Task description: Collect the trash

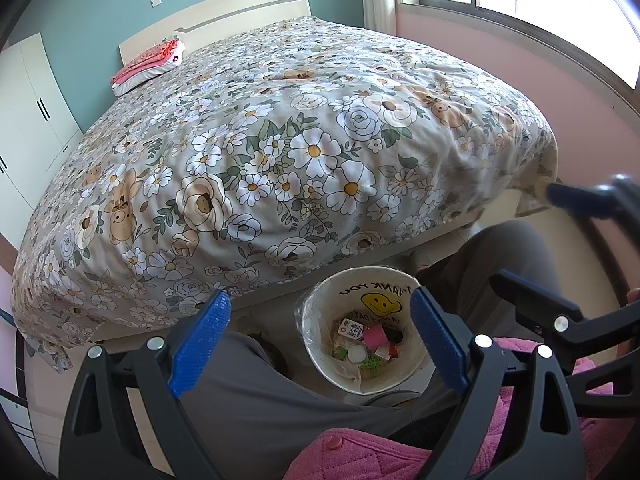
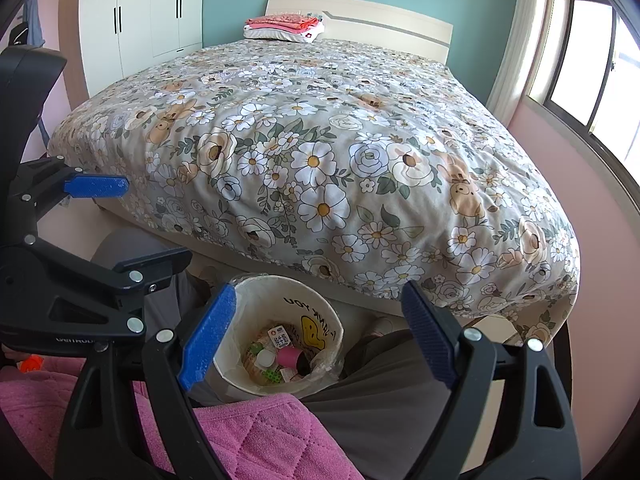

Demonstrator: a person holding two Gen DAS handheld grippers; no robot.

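Note:
A white trash bin (image 1: 384,280) with a plastic liner and a yellow smiley face stands on the floor at the foot of the bed, between the person's grey-trousered legs. It also shows in the right wrist view (image 2: 272,292). Inside it lie several bits of trash (image 1: 370,340), among them a pink roll, a white cap and small packets. My left gripper (image 1: 320,340) is open and empty above the bin. My right gripper (image 2: 316,332) is open and empty above it too. The right gripper shows at the right edge of the left wrist view (image 1: 532,248).
A large bed with a floral duvet (image 1: 280,140) fills the space ahead, with folded pink clothes (image 2: 284,24) by the headboard. White wardrobes (image 2: 140,20) stand on the left, a window (image 2: 592,52) on the right. A pink quilted garment (image 2: 240,440) is below the grippers.

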